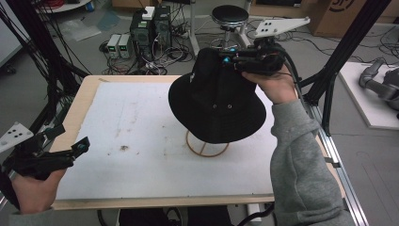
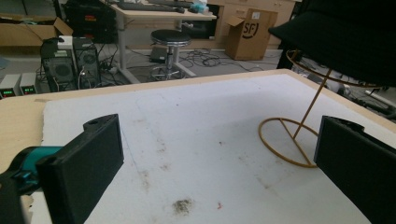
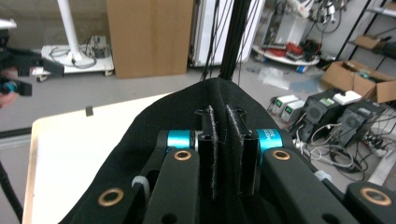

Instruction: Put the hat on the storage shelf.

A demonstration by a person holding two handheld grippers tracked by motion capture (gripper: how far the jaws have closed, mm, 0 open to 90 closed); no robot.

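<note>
With its jaws pinched tight on a fold of the crown, the right gripper (image 1: 230,60) holds the black hat (image 1: 217,101) at upper centre, over the wire stand (image 1: 206,147). Lower left, the left gripper (image 1: 77,149) hangs wide open above the table (image 1: 141,141), palm underneath.

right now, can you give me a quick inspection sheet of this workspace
surface: white mat on a wooden table, stained in spots
job's things: black hat over a wire stand
clutter: nothing seen
grippers: right gripper pinches the hat's crown; left gripper open, holds nothing, at the table's near left
cables: loose cables on the floor
surroundings: stool, computer towers, cardboard boxes
</note>
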